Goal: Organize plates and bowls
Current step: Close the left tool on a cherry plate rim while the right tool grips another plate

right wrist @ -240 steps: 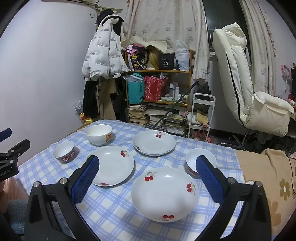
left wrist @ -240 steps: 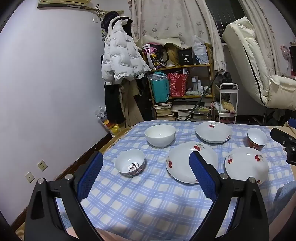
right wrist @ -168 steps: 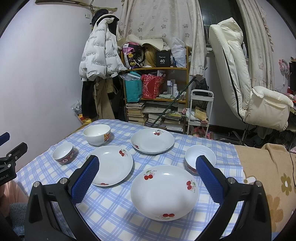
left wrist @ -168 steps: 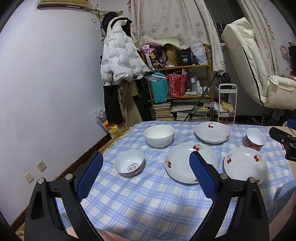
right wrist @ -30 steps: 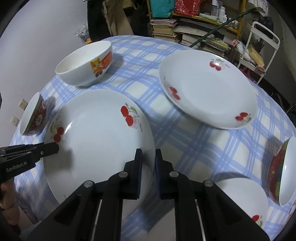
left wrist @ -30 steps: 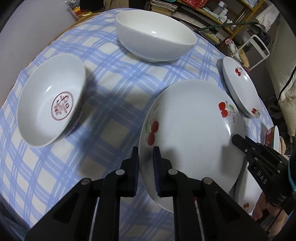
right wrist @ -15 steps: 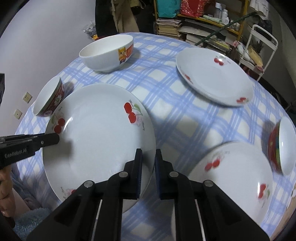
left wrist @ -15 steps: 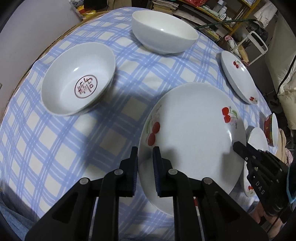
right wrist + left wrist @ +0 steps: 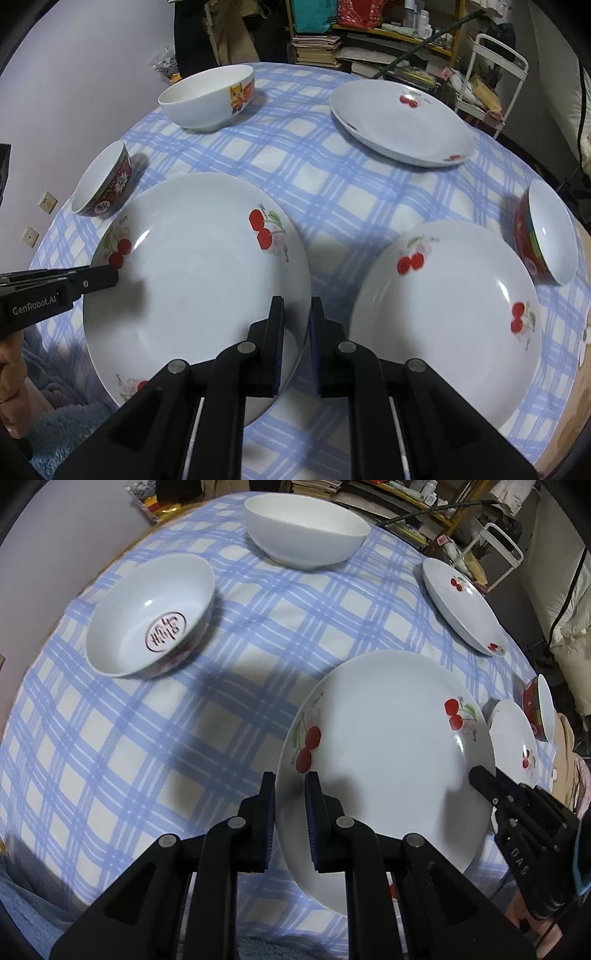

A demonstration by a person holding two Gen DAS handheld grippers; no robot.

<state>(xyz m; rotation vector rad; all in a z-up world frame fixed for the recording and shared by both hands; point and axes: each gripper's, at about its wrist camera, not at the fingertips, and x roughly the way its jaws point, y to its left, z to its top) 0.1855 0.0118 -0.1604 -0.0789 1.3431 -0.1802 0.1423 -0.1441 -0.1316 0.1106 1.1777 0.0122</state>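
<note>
Both grippers hold one white cherry plate point(image 9: 384, 753) by opposite rims, lifted above the blue checked tablecloth point(image 9: 155, 723). My left gripper point(image 9: 290, 794) is shut on its left rim. My right gripper point(image 9: 297, 317) is shut on its right rim; the plate point(image 9: 192, 280) fills the left of the right wrist view. A second cherry plate point(image 9: 443, 325) lies on the cloth to the right. A third cherry plate point(image 9: 399, 122) lies at the back right.
A red-patterned bowl point(image 9: 151, 616) stands at the left and a larger white bowl point(image 9: 306, 531) at the back. Another red bowl point(image 9: 546, 236) sits at the right edge. Shelves of books point(image 9: 321, 44) and a white trolley point(image 9: 498, 74) stand behind the table.
Both grippers closed on the middle plate's rims and have raised it off the cloth; over the last second it has risen further and shifted slightly toward the right plate.
</note>
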